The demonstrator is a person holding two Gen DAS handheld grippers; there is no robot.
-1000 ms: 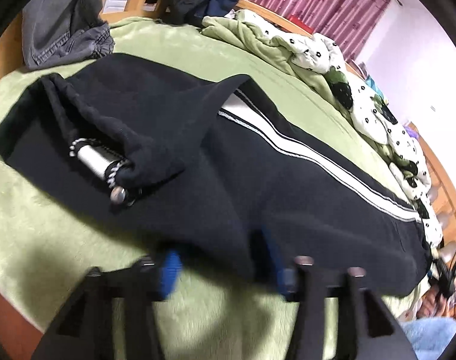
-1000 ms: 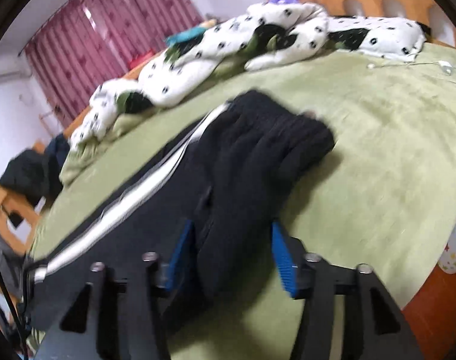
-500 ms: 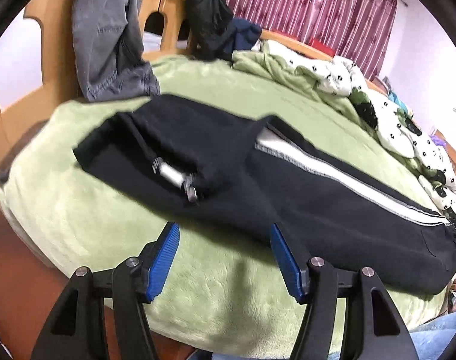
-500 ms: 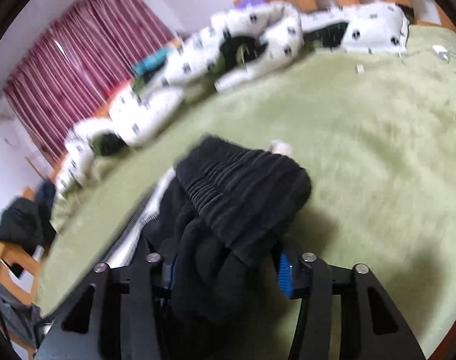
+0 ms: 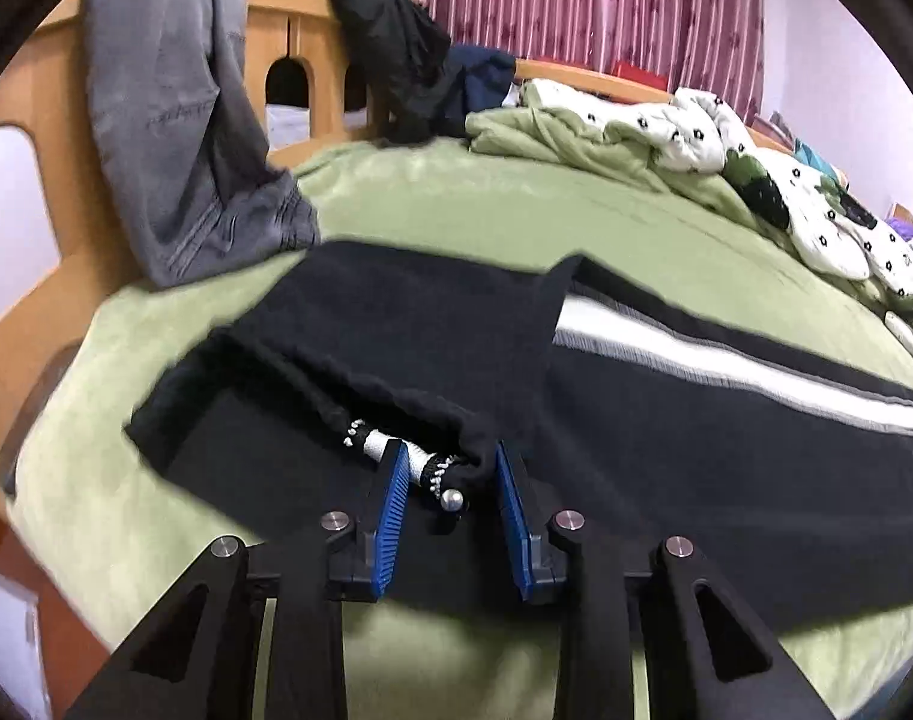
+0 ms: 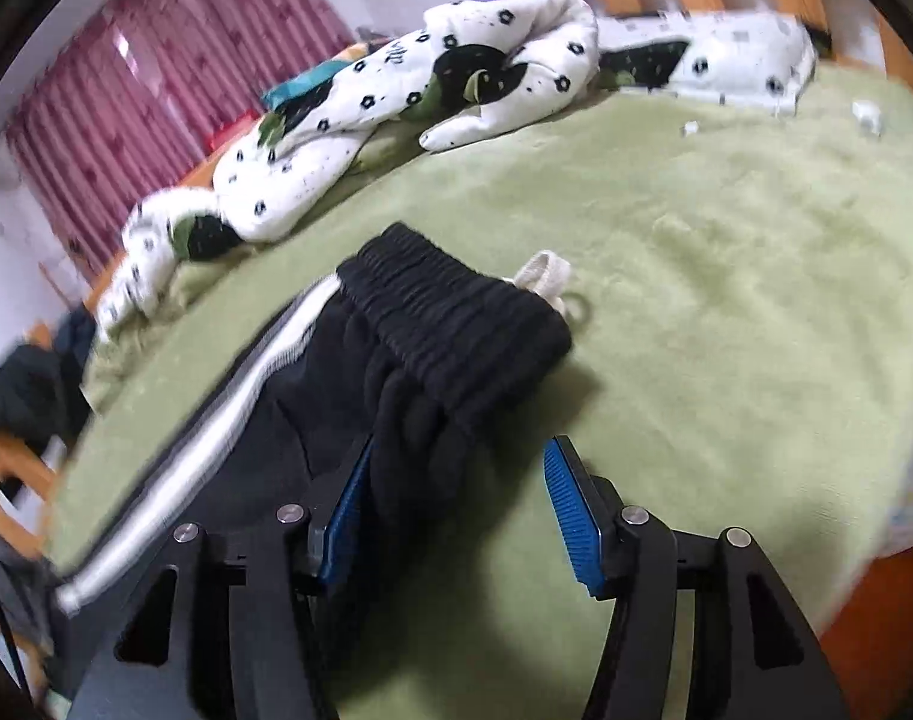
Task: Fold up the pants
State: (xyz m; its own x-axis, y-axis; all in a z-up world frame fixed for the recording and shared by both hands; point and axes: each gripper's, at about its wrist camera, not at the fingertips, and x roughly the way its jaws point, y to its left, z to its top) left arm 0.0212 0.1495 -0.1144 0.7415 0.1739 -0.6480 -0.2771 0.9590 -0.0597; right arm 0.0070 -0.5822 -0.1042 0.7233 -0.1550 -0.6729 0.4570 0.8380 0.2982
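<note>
Left wrist view: the black pants (image 5: 666, 420), with a white side stripe (image 5: 726, 360), lie stretched across the green bed (image 5: 486, 210). The waist end sits nearest the camera, its drawstring (image 5: 420, 468) poking out of the hem. The left gripper (image 5: 450, 510) is partly open, its blue pads either side of the drawstring and the waistband corner; no pad looks pressed onto cloth, so it holds nothing that I can see. Grey trousers (image 5: 174, 120) hang on the wooden bed frame (image 5: 30, 138) behind.

Right wrist view: the ribbed cuff (image 6: 450, 312) lies bunched on the bed, a spotted quilt (image 6: 396, 96) beyond. The right gripper (image 6: 456, 510) stands wide; the left pad touches the leg fabric, the right pad is clear of it over bare blanket.

Judged from this, the pants are laid out lengthwise and both ends are being lined up for a grasp, so the end-to-end fold is not yet made. Next, each gripper needs to close on all layers, the left avoiding the drawstring alone, then bring cuff to waist evenly.
</note>
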